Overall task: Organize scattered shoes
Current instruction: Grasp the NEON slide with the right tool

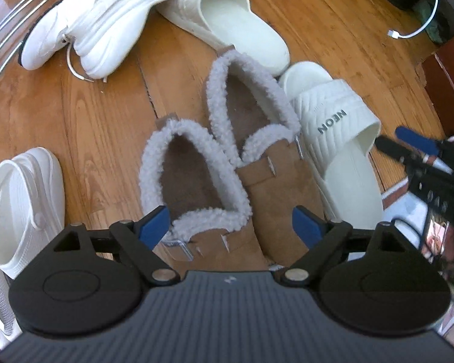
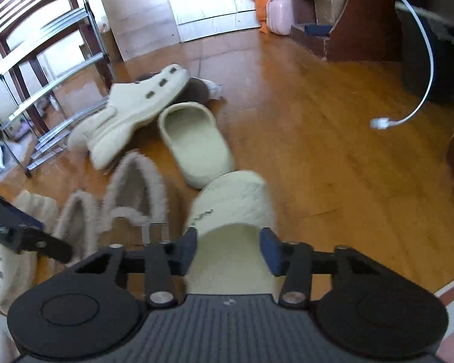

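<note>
The left gripper (image 1: 230,227) is spread wide and holds nothing; its blue pads hang just above the toes of two fleece clogs (image 1: 227,163) that lie side by side on the wood floor (image 1: 90,121), long axes running straight away from the tongs, heels far; the left clog's toe sits between the pads, so this hand is the nearer for the pair. The right gripper (image 2: 230,249) is also spread, with the open end of the white slide (image 2: 230,211) between its pads though not visibly pinched; the slide's long axis likewise points away, just right of the clogs. Beyond lie a cream slipper (image 2: 196,145) and a white sneaker (image 1: 100,21) near the rack (image 2: 45,60).
</note>
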`<state>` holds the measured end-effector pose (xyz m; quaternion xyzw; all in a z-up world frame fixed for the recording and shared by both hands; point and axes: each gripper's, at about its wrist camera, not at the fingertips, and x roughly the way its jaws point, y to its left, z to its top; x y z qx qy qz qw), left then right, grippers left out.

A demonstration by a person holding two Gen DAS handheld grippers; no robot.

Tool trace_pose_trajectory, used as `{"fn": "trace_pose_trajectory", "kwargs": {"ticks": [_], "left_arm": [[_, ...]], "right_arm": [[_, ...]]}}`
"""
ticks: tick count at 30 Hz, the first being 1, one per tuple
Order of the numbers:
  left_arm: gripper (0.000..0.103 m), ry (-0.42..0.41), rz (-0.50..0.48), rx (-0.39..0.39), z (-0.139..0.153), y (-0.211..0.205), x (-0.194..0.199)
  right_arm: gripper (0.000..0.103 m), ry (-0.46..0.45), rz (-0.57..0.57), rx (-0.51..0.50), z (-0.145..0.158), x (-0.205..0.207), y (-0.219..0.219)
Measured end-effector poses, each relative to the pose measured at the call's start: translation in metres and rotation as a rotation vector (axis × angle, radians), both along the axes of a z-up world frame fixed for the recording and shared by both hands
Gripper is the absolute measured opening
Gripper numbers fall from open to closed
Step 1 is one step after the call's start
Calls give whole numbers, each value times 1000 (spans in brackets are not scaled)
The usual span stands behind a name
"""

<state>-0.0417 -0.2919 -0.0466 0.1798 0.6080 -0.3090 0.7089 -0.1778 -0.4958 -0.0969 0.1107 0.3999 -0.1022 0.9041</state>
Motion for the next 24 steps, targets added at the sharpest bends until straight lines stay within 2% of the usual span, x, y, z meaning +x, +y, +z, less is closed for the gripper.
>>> {"fn": "trace_pose_trajectory", "kwargs": {"ticks": [5,7,10,12,17,20,21,23,24], "left_arm": [[89,8,-15,0,-1,-2,-4],[90,4,-17,-5,-1,-3,-7],[91,2,-25,-2,-2,-5,-9],[91,2,-30,3,-3,-7,-11],[91,6,-30,17,-6,-7,-11],[91,4,-24,15,-6,-8,-10],[91,3,-21,13,-5,-8,-10],[91,1,-17,10,-4,-9,-9],[91,0,-14,9,-4,-9,-9]], "right_arm": [[44,143,198,-245,-12,16,14],[42,213,312,-358,-24,32,26],[42,217,366,-397,-32,46,36],[44,212,374,-404,-35,55,40],[43,175,384,-497,-48,71,46],[31,154,335,-444,-46,70,35],[28,141,280,-389,-42,67,26],[16,105,154,-270,-34,58,5],[16,84,93,-202,-31,53,-6]]}}
